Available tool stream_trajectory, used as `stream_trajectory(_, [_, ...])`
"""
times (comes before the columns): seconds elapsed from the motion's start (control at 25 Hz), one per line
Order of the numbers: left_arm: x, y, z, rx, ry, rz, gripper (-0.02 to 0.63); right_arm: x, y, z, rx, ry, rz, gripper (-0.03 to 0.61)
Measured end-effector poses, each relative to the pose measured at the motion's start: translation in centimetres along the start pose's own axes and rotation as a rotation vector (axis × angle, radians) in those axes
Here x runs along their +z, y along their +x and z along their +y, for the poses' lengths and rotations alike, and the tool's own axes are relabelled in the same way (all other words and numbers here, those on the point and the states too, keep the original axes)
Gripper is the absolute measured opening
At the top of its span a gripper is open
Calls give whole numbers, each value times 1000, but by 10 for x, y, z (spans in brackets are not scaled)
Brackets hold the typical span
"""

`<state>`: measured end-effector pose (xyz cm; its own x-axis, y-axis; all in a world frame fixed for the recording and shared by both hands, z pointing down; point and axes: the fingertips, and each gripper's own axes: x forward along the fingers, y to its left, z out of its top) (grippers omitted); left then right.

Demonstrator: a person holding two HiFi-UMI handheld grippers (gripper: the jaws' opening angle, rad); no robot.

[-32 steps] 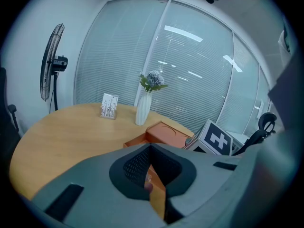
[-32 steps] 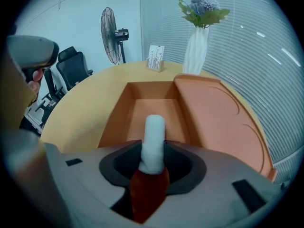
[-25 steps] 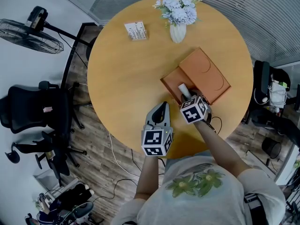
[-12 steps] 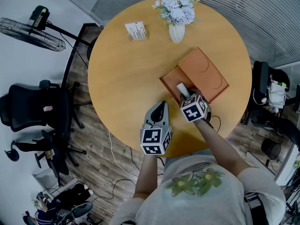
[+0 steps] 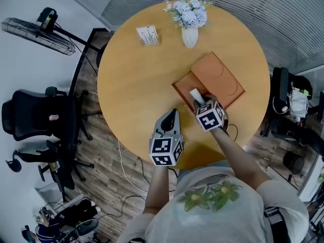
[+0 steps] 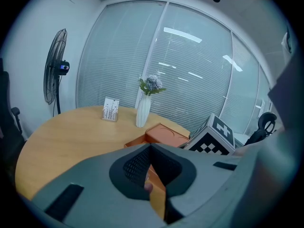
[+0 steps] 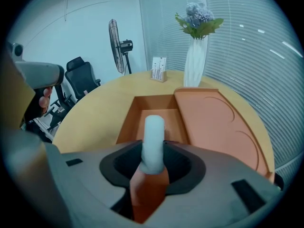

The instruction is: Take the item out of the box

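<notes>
An open orange box (image 5: 183, 87) lies on the round wooden table, its lid (image 5: 218, 79) flat beside it on the right. My right gripper (image 5: 200, 103) is at the box's near edge, shut on a white cylinder (image 5: 195, 93) that sticks out past the fingertips over the box. In the right gripper view the white cylinder (image 7: 154, 137) stands between the jaws of the right gripper (image 7: 153, 164), with the box's inside (image 7: 156, 118) behind it. My left gripper (image 5: 172, 117) hovers left of the box with its jaws together and nothing in them; in its own view the left gripper (image 6: 151, 148) points at the box (image 6: 161, 136).
A white vase of flowers (image 5: 190, 33) and a small card stand (image 5: 147, 34) sit at the table's far side. Beyond the table's left edge are a black office chair (image 5: 33, 116) and a standing fan (image 5: 34, 28). Another chair (image 5: 284, 92) stands to the right.
Almost nothing differs: the right gripper keeps its hold on the white cylinder over the box, the left gripper stays beside it, and the view has only shifted slightly.
</notes>
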<state>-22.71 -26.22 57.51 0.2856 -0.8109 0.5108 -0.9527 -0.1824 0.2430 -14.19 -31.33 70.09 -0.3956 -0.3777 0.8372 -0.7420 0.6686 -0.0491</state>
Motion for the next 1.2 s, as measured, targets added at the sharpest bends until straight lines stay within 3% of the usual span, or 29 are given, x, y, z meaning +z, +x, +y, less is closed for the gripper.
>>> stream_trajectory(1.2, [6, -57, -31, 25, -18, -81, 2, 35, -81, 19, 59, -16, -238, 144])
